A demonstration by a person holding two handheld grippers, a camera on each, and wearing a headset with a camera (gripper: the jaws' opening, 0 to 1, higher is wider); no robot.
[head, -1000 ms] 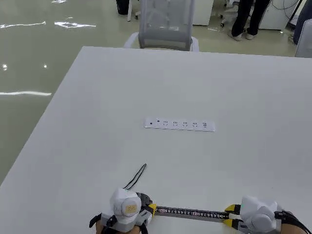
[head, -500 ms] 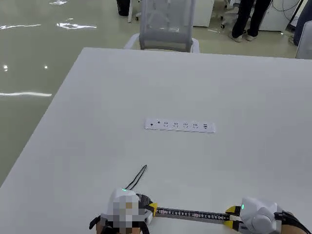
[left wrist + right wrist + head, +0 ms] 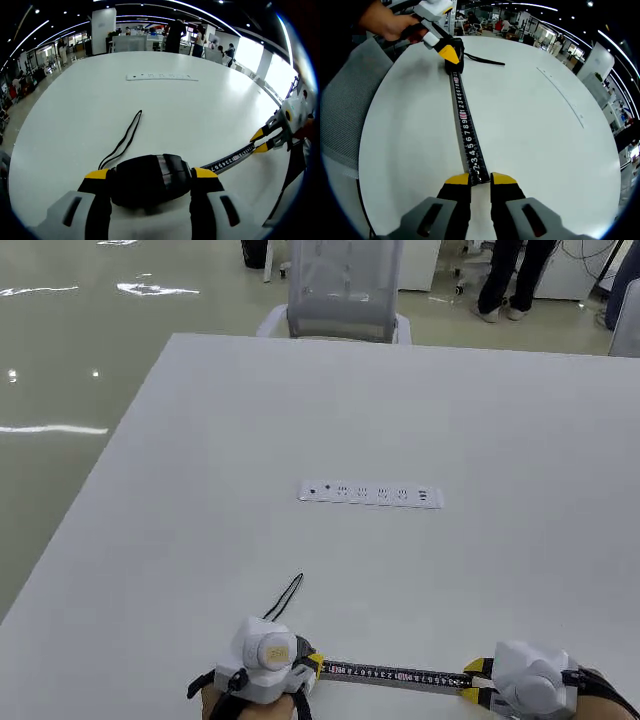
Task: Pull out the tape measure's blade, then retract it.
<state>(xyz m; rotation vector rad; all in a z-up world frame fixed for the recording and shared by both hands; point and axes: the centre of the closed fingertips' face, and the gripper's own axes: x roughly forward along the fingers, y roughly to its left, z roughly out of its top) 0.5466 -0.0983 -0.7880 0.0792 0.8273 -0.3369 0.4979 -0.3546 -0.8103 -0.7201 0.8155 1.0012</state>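
Judging from how things lie, the pull-out half looks done or nearly so. The blade (image 3: 466,130) is drawn out flat along the near edge of the table (image 3: 300,420), running from the tape measure's case (image 3: 150,186) to the right gripper (image 3: 480,179). The retraction is all still to do. The left gripper (image 3: 150,173) has its yellow-tipped jaws clamped on either side of the case. The right gripper's jaws are pressed together on the blade's end, at the low numbers.

The table is broad, rectangular and white, with a smooth matte top. An office chair (image 3: 345,285) with a grey mesh back stands at its far edge. A power strip (image 3: 370,494), long, slim and white with a row of sockets, lies flat mid-table, well apart from the work. The blade is a thin, narrow, dark band with pale printed numerals and one red mark; it is probably springy steel. The case is black, rounded and somewhat glossy, likely plastic. A thin black wrist cord (image 3: 125,140) lies slack in a loop just beyond the case.
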